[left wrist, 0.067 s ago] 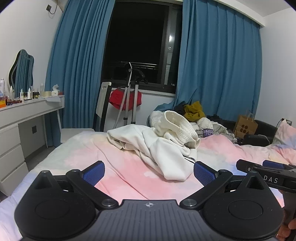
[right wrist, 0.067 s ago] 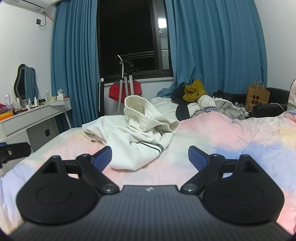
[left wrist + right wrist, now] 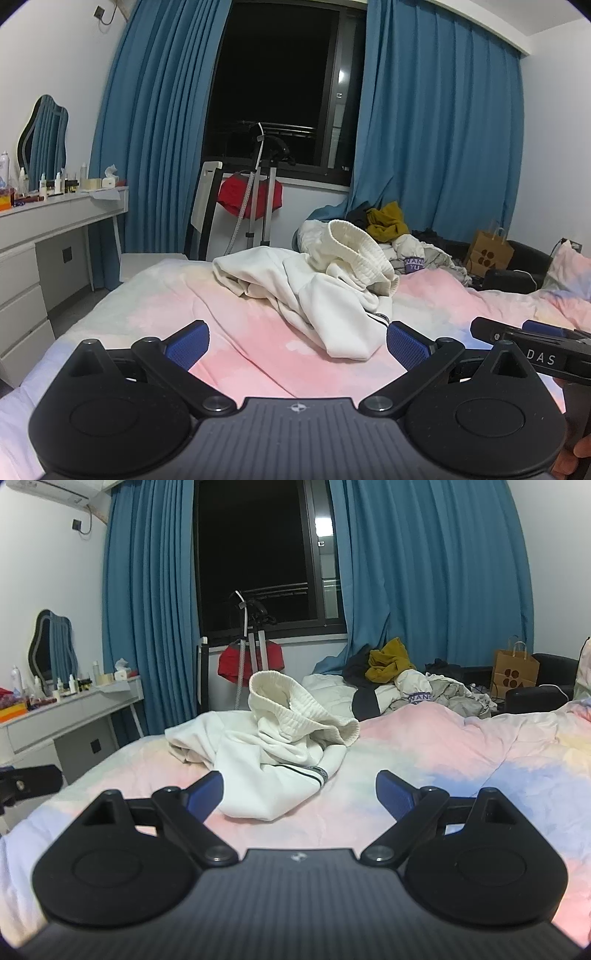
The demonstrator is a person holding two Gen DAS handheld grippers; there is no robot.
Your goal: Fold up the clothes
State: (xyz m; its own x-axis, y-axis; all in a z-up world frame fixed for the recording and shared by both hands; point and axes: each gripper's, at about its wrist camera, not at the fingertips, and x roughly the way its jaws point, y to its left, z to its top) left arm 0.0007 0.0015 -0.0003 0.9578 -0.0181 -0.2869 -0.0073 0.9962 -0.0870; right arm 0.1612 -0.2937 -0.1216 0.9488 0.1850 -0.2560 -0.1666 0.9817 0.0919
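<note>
A crumpled white garment (image 3: 325,291) with a ribbed hem and a dark stripe lies in a heap on the pastel pink bedspread (image 3: 236,332). It shows in the right wrist view too, as the white garment (image 3: 273,753) on the bedspread (image 3: 443,760). My left gripper (image 3: 297,345) is open, hovering over the bed just short of the garment's near edge, nothing between its blue pads. My right gripper (image 3: 299,797) is open as well, its left pad close to the garment's lower fold. The right gripper's body (image 3: 535,350) shows at the right of the left wrist view.
A pile of other clothes (image 3: 413,686) lies at the far side of the bed. A white dresser (image 3: 44,236) with bottles stands at left. A garment steamer stand (image 3: 258,206) and a paper bag (image 3: 515,672) are beyond the bed, under blue curtains.
</note>
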